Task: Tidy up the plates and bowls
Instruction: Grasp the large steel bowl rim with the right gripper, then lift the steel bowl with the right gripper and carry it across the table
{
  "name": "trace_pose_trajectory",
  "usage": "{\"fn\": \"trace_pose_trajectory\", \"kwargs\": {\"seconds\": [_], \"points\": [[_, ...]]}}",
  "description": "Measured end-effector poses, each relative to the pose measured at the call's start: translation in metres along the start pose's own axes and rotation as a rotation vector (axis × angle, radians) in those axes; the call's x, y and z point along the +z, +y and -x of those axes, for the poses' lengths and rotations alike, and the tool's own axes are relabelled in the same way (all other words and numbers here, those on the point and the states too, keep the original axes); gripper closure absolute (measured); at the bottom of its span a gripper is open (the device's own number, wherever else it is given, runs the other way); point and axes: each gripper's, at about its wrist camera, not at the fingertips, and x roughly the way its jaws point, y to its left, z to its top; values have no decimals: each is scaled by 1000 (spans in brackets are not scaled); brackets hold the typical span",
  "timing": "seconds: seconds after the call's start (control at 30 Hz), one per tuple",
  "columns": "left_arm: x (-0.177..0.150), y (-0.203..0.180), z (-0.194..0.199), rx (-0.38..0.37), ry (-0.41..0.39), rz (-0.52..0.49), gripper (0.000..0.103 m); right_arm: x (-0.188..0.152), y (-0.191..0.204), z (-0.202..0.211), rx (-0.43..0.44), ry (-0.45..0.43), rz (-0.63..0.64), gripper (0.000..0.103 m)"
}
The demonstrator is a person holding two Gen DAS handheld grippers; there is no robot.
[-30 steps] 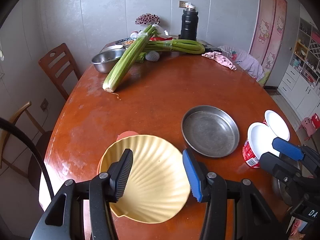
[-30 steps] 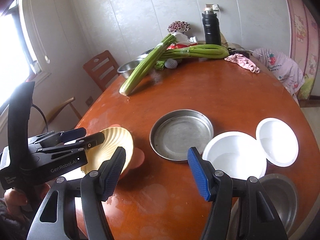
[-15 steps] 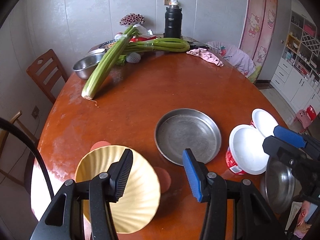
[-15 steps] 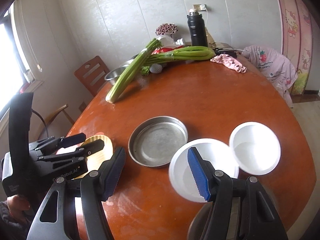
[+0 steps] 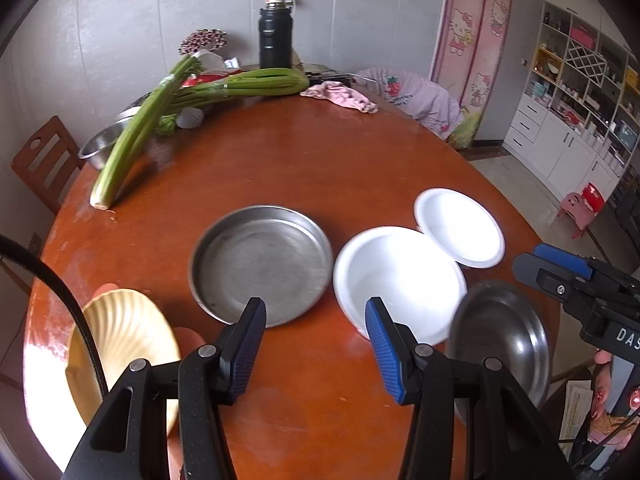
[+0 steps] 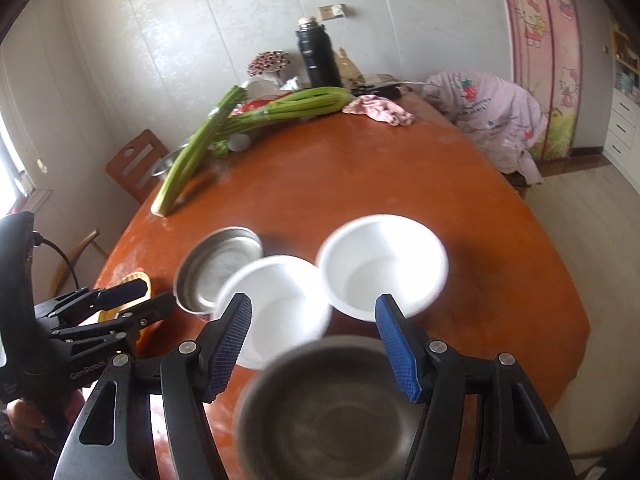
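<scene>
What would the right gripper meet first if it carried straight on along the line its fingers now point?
Probably the dark round metal bowl lying just below and between the fingers of the right gripper, which is open and empty. Beyond it sit the two white round bowls. Motion blur leaves the depth uncertain.

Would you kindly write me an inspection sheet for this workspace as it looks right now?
Surface: round reddish-brown table, glossy, bare in the middle.
Job's things: flat metal pan; two white bowls side by side to its right; dark metal bowl at the near edge; yellow shell-shaped plate at the near left.
Clutter: celery stalks, black flask, pink cloth, steel bowl at the far side.
Grippers: left gripper and right gripper both open, holding nothing.
Cables: black cable crossing the left wrist view.
Surroundings: wooden chair, white shelving, pink door panels.
</scene>
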Motion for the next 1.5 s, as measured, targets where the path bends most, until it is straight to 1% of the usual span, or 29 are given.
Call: {"fn": "trace_pose_trajectory", "kwargs": {"seconds": [0.17, 0.23, 0.3, 0.37, 0.47, 0.57, 0.67, 0.73, 0.83, 0.87, 0.97, 1.07, 1.2, 1.5], "points": [[-15, -27, -7, -43, 45, 6, 51, -23, -38, 9, -15, 38, -17, 37], [-21, -36, -8, -69, 58, 1, 51, -31, -48, 11, -12, 54, -19, 37], [-27, -44, -11, -79, 66, 11, 51, -39, -56, 12, 11, 66, -19, 37], [-32, -51, -15, -99, 87, 14, 51, -48, -61, 12, 11, 80, 0, 37], [-37, -60, -20, -109, 105, 14, 51, -55, -61, 4, 32, 112, 17, 37], [-41, -66, -23, -150, 112, 20, 51, -61, -59, -3, 50, 136, 42, 37], [-41, -74, -28, -158, 122, 8, 51, -67, -55, -9, 49, 155, 67, 37], [-42, -77, -31, -176, 132, 11, 51, -70, -52, -13, 54, 173, 83, 37], [-43, -83, -35, -211, 141, 13, 51, -72, -47, -13, 65, 174, 106, 37], [-43, -84, -36, -216, 141, 10, 53, -73, -44, -13, 71, 174, 116, 37], [-42, -84, -36, -221, 143, 17, 53, -74, -39, -11, 66, 168, 141, 37], [-42, -83, -36, -206, 146, 13, 53, -74, -35, -11, 54, 167, 153, 37], [-45, -79, -30, -192, 145, 17, 53, -75, -25, -5, 64, 165, 172, 37], [-72, -58, -6, -155, 148, 40, 52, -85, 6, 2, 106, 186, 239, 37]]}}
